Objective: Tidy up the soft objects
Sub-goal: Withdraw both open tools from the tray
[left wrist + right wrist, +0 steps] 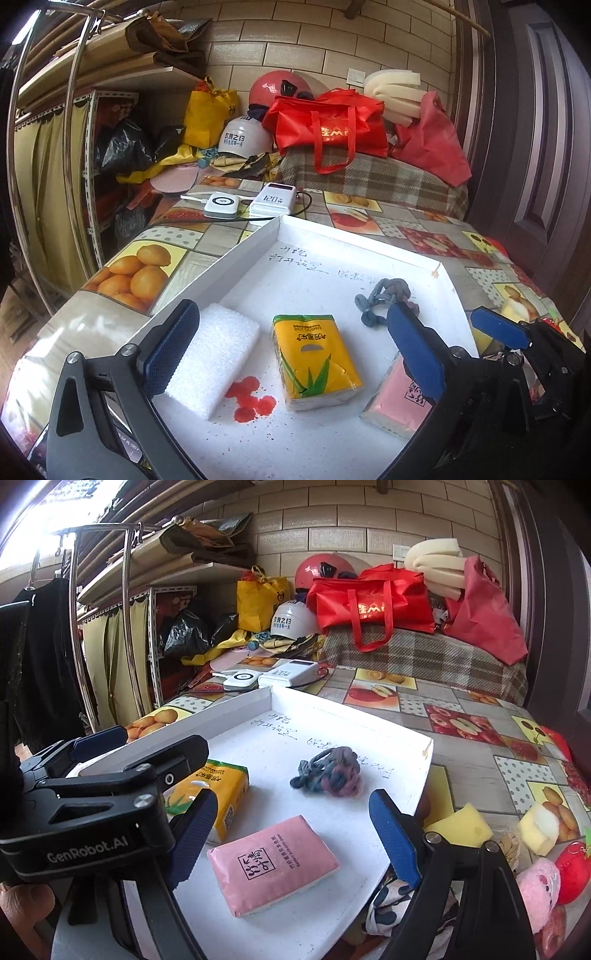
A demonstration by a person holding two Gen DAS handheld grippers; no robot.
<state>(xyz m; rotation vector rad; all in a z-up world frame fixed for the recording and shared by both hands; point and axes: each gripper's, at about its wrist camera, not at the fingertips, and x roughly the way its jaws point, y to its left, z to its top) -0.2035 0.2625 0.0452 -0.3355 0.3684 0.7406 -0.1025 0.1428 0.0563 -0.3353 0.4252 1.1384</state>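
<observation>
A white tray [240, 254] lies on the fruit-print tablecloth. In it are a white foam block [218, 358], a yellow tissue pack [314, 362], a pink tissue pack [273, 864] and a grey-purple knitted piece [332, 771]. My left gripper [291, 350] is open wide over the tray. The foam block lies just inside its left finger and the yellow pack between the fingers, neither pressed. My right gripper [295, 836] is open too, and the pink pack lies flat between its fingers, free of both pads. The two grippers stand close side by side.
Right of the tray lie a yellow sponge [458, 827], a pink plush toy [539, 886], a red toy [574, 871] and a patterned cloth [391, 897]. Two white power banks [273, 203] sit behind the tray. Bags and helmets [332, 125] crowd the back. Red stains [251, 398] mark the tray floor.
</observation>
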